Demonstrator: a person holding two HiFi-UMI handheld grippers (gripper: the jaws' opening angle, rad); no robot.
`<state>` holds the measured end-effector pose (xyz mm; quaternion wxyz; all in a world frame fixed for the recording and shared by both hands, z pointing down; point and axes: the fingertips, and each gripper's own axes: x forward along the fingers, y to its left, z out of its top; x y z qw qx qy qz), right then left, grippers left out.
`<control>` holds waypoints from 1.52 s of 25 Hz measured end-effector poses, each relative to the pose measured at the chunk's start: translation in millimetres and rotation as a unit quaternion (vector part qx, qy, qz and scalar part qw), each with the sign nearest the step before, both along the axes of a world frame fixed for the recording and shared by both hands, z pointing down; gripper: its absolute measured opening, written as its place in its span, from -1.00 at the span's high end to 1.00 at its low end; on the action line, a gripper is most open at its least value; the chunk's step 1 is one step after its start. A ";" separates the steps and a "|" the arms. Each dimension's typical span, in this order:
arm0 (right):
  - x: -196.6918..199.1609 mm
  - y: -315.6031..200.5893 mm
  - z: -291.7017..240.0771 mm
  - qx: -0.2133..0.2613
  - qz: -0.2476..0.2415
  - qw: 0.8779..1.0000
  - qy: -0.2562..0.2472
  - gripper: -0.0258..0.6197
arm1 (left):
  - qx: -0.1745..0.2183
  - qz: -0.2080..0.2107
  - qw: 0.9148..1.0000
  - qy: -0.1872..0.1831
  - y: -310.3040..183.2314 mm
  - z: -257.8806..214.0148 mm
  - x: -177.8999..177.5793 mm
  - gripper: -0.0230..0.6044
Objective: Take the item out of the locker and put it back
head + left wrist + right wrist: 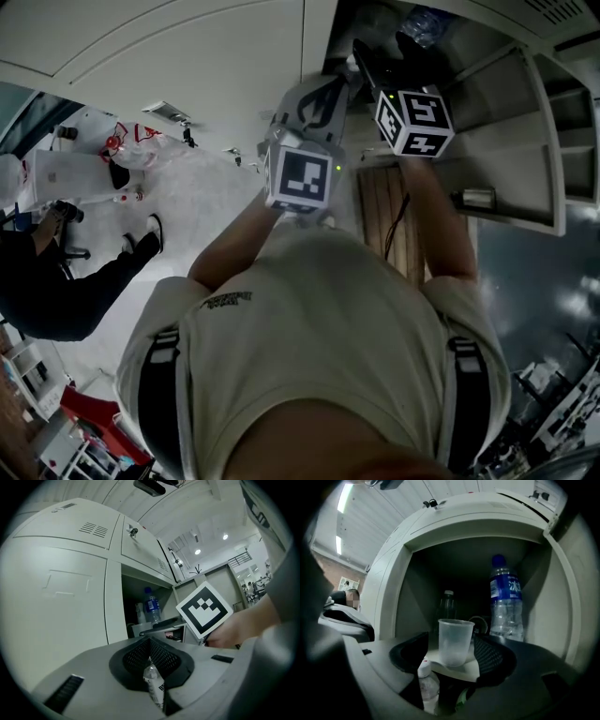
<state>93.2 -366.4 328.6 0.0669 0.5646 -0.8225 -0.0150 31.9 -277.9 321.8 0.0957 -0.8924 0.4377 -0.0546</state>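
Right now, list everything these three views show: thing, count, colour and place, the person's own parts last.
lockers: one bank, pale grey, one compartment open
water bottle: one, clear, blue cap and label, right inside the compartment
dark bottle: one, white cap, at its back
cup: one, clear plastic, upright on the shelf
small bottle: one, clear, white cap, low below the cup
bystander: one, dark clothes, left in the head view
left gripper: one, grey, jaws together
right gripper: one, grey, jaws apart around the cup
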 end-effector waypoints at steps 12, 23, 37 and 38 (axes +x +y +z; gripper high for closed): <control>-5.1 -21.8 19.9 -0.055 -0.016 0.998 -0.016 -0.04 | -0.017 -0.007 1.000 0.013 -6.7 15.6 2.1 0.89; -9.6 -31.6 27.5 -0.082 -0.026 0.996 -0.029 0.07 | -0.023 -0.012 1.000 0.005 -7.6 18.4 -1.3 0.89; -3.8 -27.8 18.7 -0.076 -0.022 0.996 -0.040 0.11 | -0.015 -0.012 1.000 -0.003 -8.0 21.1 -4.4 0.89; -2.8 -25.7 15.8 -0.072 -0.023 0.996 -0.039 0.11 | -0.014 -0.012 1.000 -0.002 -7.6 19.4 -4.0 0.89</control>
